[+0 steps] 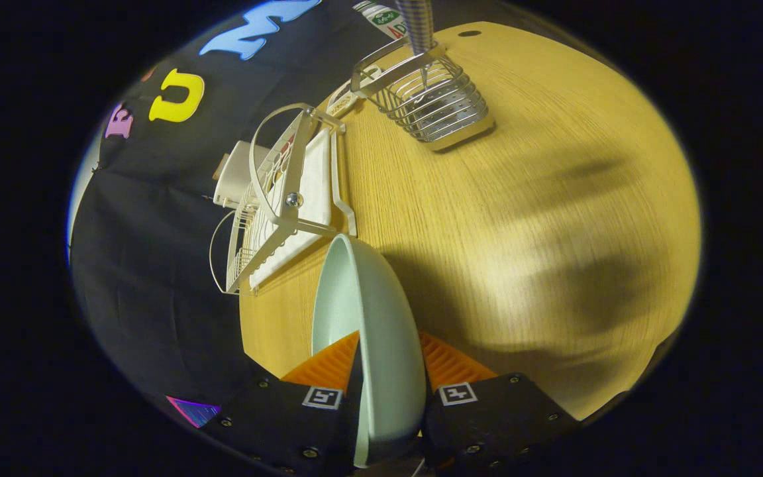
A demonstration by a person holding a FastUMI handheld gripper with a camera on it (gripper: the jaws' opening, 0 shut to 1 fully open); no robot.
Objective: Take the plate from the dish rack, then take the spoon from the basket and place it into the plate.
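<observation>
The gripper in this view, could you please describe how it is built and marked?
The gripper has two blocky black housings side by side, each fastened with small round screws and carrying a square black-and-white fiducial tag on top. A finger with a ribbed, grooved surface extends forward from each housing.

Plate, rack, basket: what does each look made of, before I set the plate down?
Plate, clamped on edge between the gripper's fingers: pale green, smooth, soft sheen; glazed ceramic or melamine, can't tell which.
Rack: thin white rods and frame, likely coated metal wire.
Basket: bare shiny wire with a perforated base, looks like steel.
Table: light wood grain, matte; possibly laminate.
</observation>
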